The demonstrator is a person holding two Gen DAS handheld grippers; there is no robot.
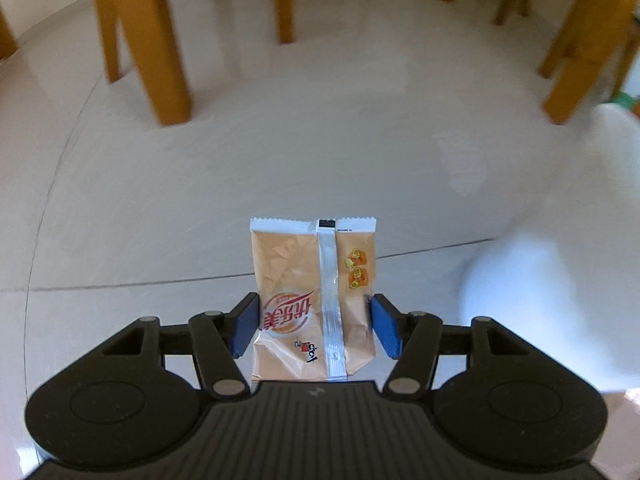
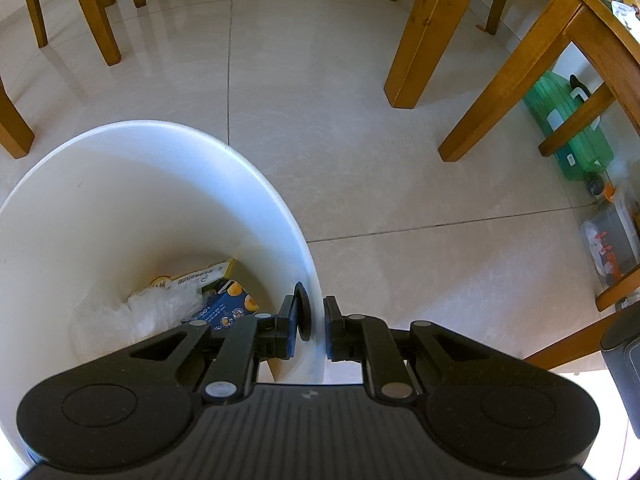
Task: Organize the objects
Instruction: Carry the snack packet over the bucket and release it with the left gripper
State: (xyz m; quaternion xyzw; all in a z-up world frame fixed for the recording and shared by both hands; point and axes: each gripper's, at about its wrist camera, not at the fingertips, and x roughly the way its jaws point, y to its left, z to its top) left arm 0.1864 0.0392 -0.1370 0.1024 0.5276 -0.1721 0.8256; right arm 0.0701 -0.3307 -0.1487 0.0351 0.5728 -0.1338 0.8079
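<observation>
Black and ridged, the body of the left gripper (image 1: 313, 326) fills the bottom of the left wrist view. Its two blue fingers (image 1: 245, 326) press on both sides of a small orange snack packet (image 1: 296, 304), so the packet is held tight. The packet stands upright in the lower middle of the frame, with its white sealed edge at the top. It hangs above the pale tiled floor (image 1: 280, 140). A blurry white shape shows at the right edge, too fuzzy to tell what it is. Wooden legs (image 1: 160, 48) stand along the top of the frame.

In the right wrist view, the right gripper (image 2: 316, 322) sits at the bottom middle. Its black fingers (image 2: 334, 326) are almost shut and pinch the rim of a big white bucket (image 2: 168, 176), one finger inside and one outside. The bucket fills the left half of the frame. Down in its bottom lie a blue box (image 2: 226, 308), a yellow and white box (image 2: 196, 276) and a crinkly clear bag (image 2: 156, 308). A green plastic case (image 2: 568, 132) lies on the floor at the right, under wooden furniture.
</observation>
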